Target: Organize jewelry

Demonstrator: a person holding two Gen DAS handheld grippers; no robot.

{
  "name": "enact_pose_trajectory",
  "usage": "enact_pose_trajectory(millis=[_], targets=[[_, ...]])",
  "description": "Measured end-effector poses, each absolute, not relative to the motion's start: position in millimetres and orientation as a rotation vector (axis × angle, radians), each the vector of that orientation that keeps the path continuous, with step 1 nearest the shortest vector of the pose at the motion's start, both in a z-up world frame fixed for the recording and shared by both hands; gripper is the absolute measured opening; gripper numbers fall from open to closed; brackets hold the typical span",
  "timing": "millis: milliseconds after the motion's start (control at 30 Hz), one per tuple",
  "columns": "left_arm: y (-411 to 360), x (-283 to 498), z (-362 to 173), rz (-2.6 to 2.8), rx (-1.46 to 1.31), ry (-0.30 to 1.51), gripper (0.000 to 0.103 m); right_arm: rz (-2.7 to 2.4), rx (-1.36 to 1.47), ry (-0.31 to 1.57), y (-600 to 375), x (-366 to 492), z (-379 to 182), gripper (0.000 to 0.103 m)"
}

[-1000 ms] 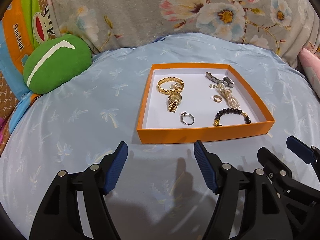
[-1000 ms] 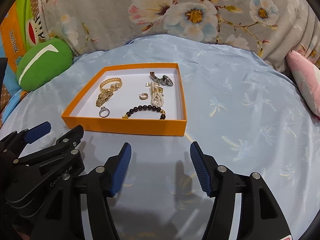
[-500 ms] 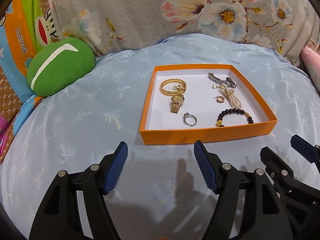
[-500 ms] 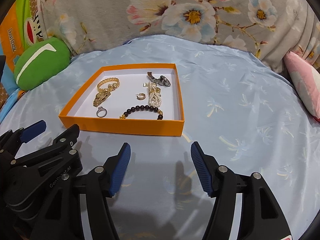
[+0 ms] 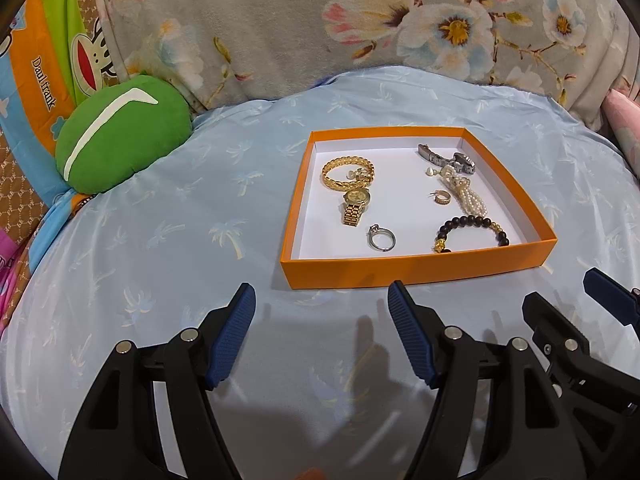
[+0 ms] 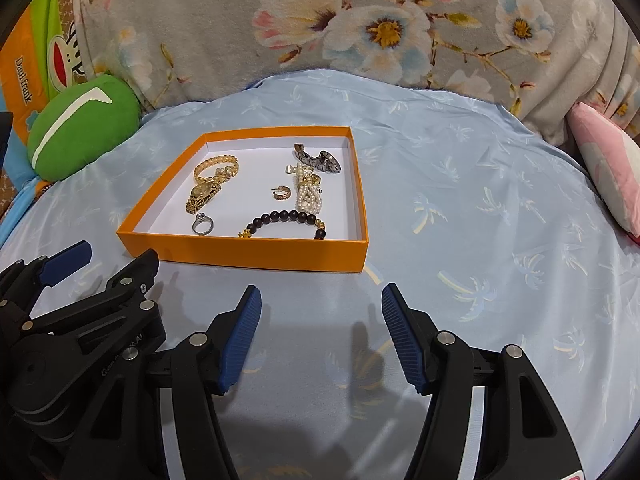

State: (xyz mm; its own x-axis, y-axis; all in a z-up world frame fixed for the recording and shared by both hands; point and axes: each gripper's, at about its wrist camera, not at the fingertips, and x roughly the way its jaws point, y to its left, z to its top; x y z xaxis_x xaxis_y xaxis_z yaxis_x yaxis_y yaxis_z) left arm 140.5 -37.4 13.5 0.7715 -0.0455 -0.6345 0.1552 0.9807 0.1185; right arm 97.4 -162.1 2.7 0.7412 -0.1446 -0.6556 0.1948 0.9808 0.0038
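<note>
light: bright, even, overhead | shadows: soft, under gripper | focus: sharp | edges: fisheye bend, dark vignette

The orange tray [image 5: 416,270] looks like matt card with a plain white paper floor. Inside it, the gold watch [image 5: 355,203] and gold chain bracelet [image 5: 347,172] are shiny metal, the ring [image 5: 382,237] silvery and polished — the dark beaded bracelet [image 5: 470,224] has a soft gloss. Under the tray, the pale blue sheet [image 5: 168,232] is smooth, faintly sheeny cloth. Left of the tray, the green cushion [image 5: 120,152] is matt plush.
</note>
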Motion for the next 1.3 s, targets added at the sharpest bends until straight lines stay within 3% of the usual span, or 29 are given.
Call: enact_pose_trajectory(millis=[1300], targets=[[-32.6, 141.6, 12.7, -0.102, 0.178, 0.680, 0.066, -0.186, 0.075, 0.711, -163.1, 97.6, 3.3, 0.062]])
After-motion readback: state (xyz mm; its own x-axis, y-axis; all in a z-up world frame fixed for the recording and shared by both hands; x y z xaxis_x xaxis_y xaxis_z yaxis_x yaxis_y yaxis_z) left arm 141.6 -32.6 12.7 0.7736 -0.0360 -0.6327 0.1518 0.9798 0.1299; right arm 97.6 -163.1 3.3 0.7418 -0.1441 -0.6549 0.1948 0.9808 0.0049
